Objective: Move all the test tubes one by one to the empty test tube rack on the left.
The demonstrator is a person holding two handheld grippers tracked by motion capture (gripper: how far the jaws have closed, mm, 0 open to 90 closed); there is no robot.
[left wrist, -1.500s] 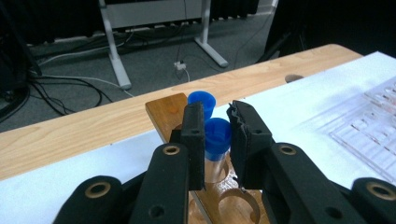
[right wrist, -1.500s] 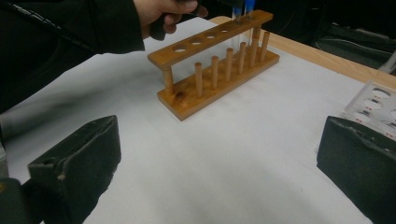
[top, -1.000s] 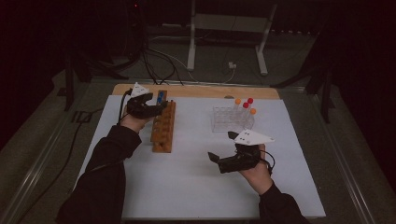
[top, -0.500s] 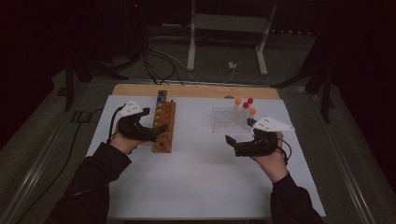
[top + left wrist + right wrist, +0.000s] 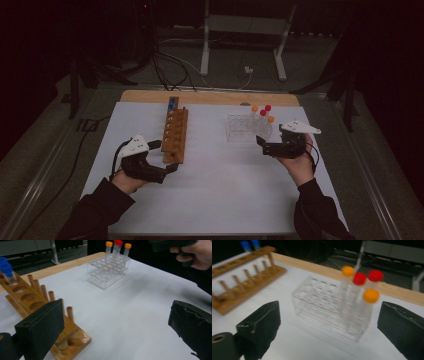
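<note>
My left gripper (image 5: 167, 156) hovers at the near end of the wooden tube rack (image 5: 175, 131). Its jaws have just been opening; they stand open with nothing between them (image 5: 117, 332). Two blue-capped tubes (image 5: 7, 270) stand at that rack's far end. My right gripper (image 5: 261, 145) is beside the clear plastic rack (image 5: 245, 129), pointing left. Its jaws have just been closing a little, still open and empty (image 5: 329, 330). Orange-capped (image 5: 370, 296) and red-capped tubes (image 5: 359, 278) stand in the clear rack's right end.
A white sheet (image 5: 220, 200) covers the table, with a strip of wooden board (image 5: 210, 97) showing along its far edge. Cables (image 5: 170, 65) and a metal stand (image 5: 245, 30) lie on the dark floor beyond.
The left hand has come back along the wooden rack from its far end to its near end. The right hand has moved right and away, up beside the clear rack.
</note>
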